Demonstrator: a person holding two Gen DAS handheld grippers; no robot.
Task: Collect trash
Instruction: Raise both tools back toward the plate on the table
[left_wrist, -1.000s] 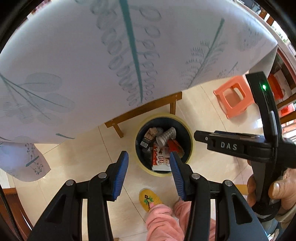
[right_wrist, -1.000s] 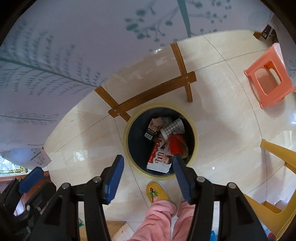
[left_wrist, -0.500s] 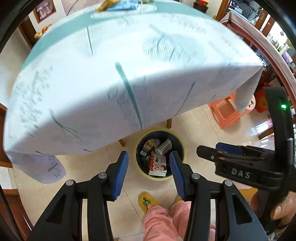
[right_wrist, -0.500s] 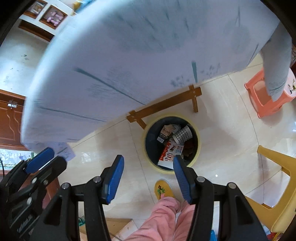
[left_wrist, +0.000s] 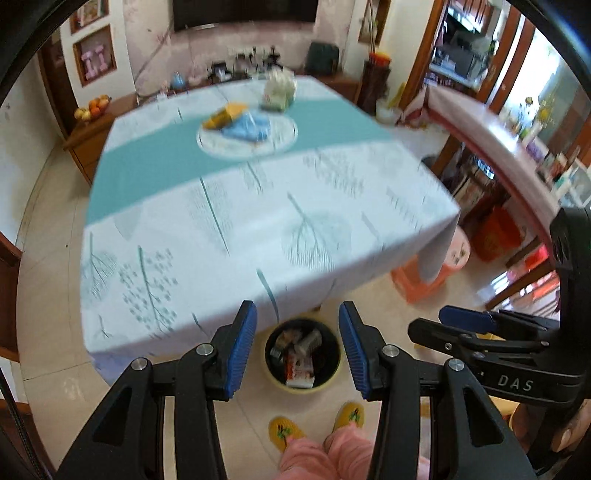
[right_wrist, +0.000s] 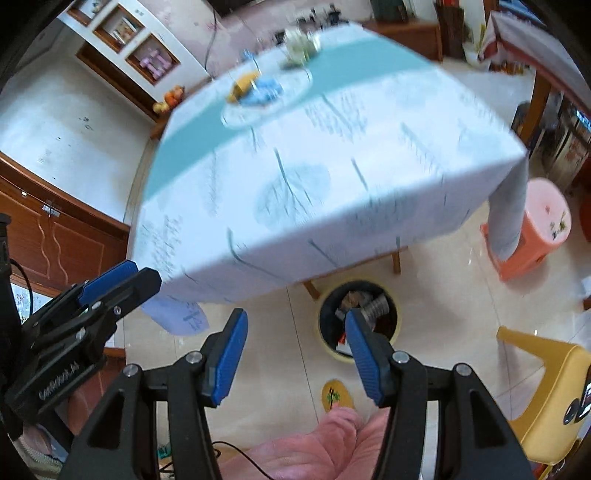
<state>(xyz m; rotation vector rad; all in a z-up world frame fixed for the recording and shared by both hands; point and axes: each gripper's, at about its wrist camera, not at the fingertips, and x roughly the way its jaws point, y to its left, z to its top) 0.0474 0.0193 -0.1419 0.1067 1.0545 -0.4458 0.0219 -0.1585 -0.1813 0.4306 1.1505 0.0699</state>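
Trash: yellow and blue wrappers (left_wrist: 236, 120) lie on the plate (left_wrist: 280, 142) mid-surface, at 12 o'clock from you. Bin (left_wrist: 302, 356) below holds collected pieces. Left gripper (left_wrist: 295, 347) and right gripper (right_wrist: 295, 356): jaws spread, empty. Next, judged: reach forward and pinch one wrapper.

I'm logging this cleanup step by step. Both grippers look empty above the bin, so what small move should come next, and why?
Probably reach one gripper forward over the table toward the yellow and blue items on the round mat. The left gripper and right gripper are open with nothing between the fingers, the bin already holds trash, and those items look like what remains, though blur hides what they are.
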